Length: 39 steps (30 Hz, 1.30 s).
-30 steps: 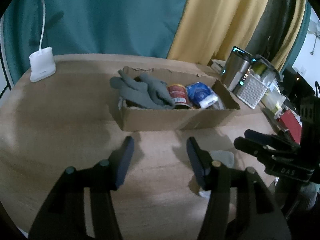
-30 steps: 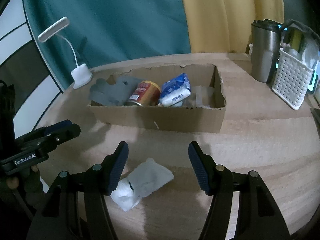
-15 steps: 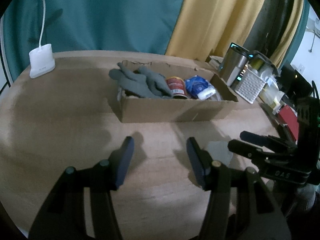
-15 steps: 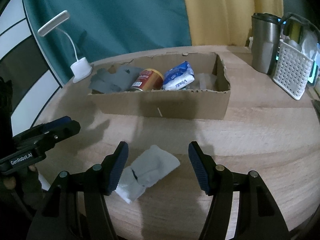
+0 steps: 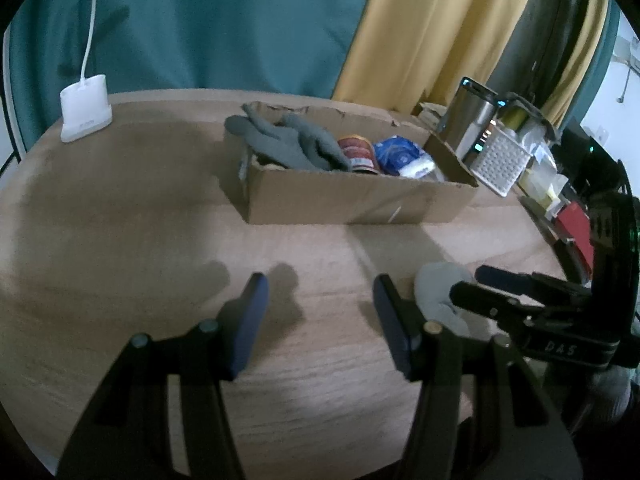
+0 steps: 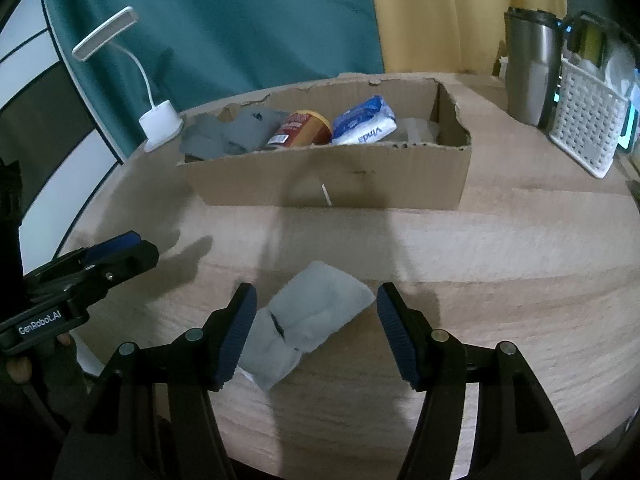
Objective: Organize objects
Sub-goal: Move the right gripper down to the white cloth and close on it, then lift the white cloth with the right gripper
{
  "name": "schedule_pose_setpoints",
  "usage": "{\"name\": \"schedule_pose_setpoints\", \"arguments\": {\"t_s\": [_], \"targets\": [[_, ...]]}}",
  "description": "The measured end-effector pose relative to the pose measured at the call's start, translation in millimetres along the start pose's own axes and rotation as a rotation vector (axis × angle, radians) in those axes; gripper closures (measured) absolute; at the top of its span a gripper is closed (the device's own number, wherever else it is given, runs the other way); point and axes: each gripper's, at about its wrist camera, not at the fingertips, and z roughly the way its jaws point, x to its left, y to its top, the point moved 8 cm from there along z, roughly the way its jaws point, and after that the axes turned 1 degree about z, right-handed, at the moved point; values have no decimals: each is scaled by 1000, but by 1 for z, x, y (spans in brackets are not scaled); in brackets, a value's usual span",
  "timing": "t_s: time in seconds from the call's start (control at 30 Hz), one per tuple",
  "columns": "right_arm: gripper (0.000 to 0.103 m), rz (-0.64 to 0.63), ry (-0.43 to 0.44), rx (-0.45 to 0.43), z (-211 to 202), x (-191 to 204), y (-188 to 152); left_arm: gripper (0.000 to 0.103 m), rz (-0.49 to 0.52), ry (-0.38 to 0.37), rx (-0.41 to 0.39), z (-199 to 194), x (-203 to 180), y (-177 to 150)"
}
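A cardboard box [image 6: 328, 184] [image 5: 352, 196] stands on the wooden table. It holds grey gloves [image 5: 288, 144] [image 6: 228, 136], a red can [image 5: 358, 154] [image 6: 300, 128] and a blue tissue pack [image 5: 404, 156] [image 6: 364, 120]. A pale folded cloth [image 6: 308, 320] [image 5: 438, 296] lies on the table near the front edge. My right gripper [image 6: 316, 324] is open with its fingers either side of the cloth, just above it. My left gripper [image 5: 320, 312] is open and empty over bare table, left of the cloth. The right gripper also shows in the left wrist view [image 5: 492, 292].
A white desk lamp [image 6: 160, 124] [image 5: 86, 112] stands at the back left. A steel tumbler [image 6: 528, 68] [image 5: 466, 124] and a white perforated basket [image 6: 588, 128] [image 5: 502, 160] stand at the right. Curtains hang behind. The table edge runs close below both grippers.
The right gripper has moved down and forward so the cloth now lies between its fingers. Both views have drawn back a little from the box. The jaws stayed open.
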Motion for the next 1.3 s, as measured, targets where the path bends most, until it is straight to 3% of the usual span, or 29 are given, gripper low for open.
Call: {"name": "schedule_pose_setpoints", "arguments": {"t_s": [0.37,0.8,1.0,1.3], "targets": [[37,12,27,67,16,11,-13,46,-18,-2,16,6,7,-5],[39,-61,11,69,32,28,-5,46,-49,3,25,12,25,-5],[56,-96,3,76,41,36,-3,46,-57,9,31,15,30,-5],[60,-103,13,72,39,37,-1,46,-55,10,27,14,26,-2]]}}
